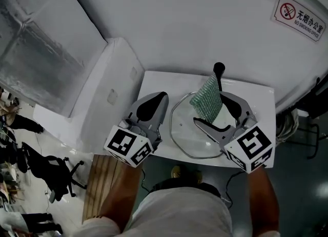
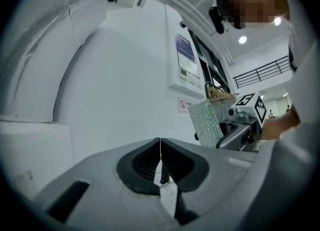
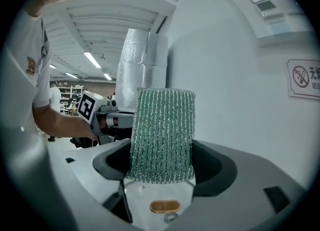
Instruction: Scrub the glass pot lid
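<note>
Grippers come nearest the person. The left gripper (image 1: 163, 96), jaws pressed together on nothing, hangs just left of the glass pot lid (image 1: 187, 136), probably kept free to steady it. The right gripper (image 1: 211, 112) clamps a green scouring pad (image 1: 207, 102) upright over the lid, with its free end sticking out as the scrubbing face. The lid lies on the white table (image 1: 159, 84). Beyond the lid, a no-smoking sign (image 1: 300, 18) hangs on the wall.

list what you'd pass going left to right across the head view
black office chair → left gripper, jaws shut → glass pot lid → no smoking sign
</note>
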The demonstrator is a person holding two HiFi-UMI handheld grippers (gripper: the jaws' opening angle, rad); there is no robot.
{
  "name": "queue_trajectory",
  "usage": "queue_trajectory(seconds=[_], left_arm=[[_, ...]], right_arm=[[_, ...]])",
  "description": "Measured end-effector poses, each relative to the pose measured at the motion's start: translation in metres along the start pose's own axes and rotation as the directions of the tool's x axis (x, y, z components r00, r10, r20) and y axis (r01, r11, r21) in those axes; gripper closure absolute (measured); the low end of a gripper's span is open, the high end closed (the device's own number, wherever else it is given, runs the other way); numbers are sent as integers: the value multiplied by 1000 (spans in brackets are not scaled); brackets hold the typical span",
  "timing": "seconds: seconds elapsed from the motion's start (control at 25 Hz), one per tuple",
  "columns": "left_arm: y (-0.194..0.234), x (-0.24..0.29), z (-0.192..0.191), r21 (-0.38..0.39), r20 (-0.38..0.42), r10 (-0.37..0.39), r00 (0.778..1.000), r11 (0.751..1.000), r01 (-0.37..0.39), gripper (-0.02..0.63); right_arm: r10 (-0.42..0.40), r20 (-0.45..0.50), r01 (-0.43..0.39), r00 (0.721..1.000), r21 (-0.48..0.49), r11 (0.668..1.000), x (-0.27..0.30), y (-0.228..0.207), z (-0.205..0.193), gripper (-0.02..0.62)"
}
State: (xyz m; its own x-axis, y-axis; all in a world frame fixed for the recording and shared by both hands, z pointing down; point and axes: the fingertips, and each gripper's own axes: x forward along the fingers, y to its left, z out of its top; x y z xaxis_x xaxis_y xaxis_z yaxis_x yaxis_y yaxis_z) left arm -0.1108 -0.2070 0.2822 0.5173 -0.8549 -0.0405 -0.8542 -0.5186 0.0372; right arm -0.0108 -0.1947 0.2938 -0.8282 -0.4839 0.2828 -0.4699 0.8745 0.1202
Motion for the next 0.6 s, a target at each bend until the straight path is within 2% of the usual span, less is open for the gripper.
queue_trajectory(seconds=[0.28,0.48,0.6], left_arm=[[19,4,-38,-73,-107,15,994,997,-23,589],[28,4,-65,-141,-187,14,982,989,-41,588],[33,3,-81,-186,-228,12,974,981,-55,586]], right_arm=[[45,-183,-48,982,-10,999,28,2,-22,247],[73,-320,-82,945,-15,997,45,5,-42,247],[86,-404,-96,911,-4,995,55,5,-55,247]])
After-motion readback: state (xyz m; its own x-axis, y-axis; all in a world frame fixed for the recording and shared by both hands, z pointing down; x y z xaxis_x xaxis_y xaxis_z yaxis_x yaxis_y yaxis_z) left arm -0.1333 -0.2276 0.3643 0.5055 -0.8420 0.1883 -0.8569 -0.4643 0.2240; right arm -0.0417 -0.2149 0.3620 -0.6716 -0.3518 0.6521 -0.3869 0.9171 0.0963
